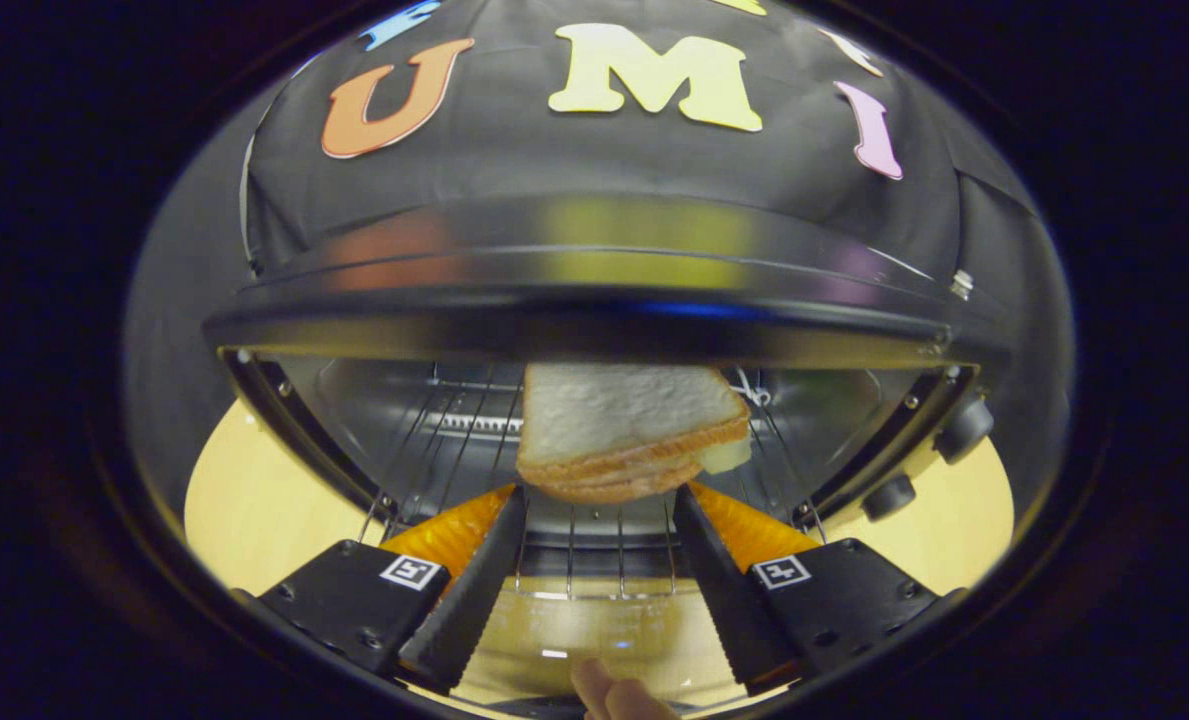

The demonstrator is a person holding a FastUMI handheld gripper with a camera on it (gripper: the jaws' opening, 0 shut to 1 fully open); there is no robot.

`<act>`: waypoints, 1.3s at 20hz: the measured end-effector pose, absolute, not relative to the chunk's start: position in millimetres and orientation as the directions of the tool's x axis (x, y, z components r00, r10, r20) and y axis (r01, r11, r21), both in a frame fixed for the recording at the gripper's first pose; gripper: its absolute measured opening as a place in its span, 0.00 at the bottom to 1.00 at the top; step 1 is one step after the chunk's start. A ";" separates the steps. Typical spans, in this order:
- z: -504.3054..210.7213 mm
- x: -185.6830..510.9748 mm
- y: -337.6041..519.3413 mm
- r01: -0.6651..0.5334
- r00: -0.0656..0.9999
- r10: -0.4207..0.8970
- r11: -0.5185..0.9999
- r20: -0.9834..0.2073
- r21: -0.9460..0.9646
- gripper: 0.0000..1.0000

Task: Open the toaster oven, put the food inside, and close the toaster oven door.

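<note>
Sandwich (pixel 626 430) is pinched at its near edge between the fingertips of the gripper (pixel 599 492); both fingers are pressed on it, so it is judged a firm grasp. It is held tilted, far end raised, probably so that it clears the oven's upper frame as it goes in.

Oven (pixel 594 300) is open: its glass door (pixel 594 625) is folded down flat below the fingers, and the sandwich is carried over the door, at the oven's mouth. The wire rack (pixel 454 430) inside the oven is bare, so the food is judged not yet set down.

Knobs (pixel 929 460) are seen at the oven's right side. Fingertips of a hand (pixel 619 695) are seen at the door's near edge; whether they touch it cannot be told.

Remaining, by judgement: lowering onto the rack, release, door closed.
</note>
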State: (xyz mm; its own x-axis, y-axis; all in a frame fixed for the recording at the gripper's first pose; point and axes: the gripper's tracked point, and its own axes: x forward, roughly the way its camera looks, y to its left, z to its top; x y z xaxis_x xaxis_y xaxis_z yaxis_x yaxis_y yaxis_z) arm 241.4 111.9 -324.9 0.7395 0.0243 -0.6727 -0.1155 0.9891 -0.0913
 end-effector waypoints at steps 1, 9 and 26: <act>-325.8 230.1 111.6 -0.116 0.727 0.014 0.988 -0.687 -0.102 0.98; -312.7 136.6 114.9 -0.142 0.703 0.056 0.988 -0.709 -0.062 1.00; -377.0 77.8 102.7 -0.066 0.595 0.037 0.998 -0.803 -0.003 1.00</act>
State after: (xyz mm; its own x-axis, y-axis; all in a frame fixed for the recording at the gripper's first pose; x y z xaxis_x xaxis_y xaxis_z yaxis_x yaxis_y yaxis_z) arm 77.8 102.7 -377.0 0.5946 0.0366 -0.8032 -0.0661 0.9978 -0.0035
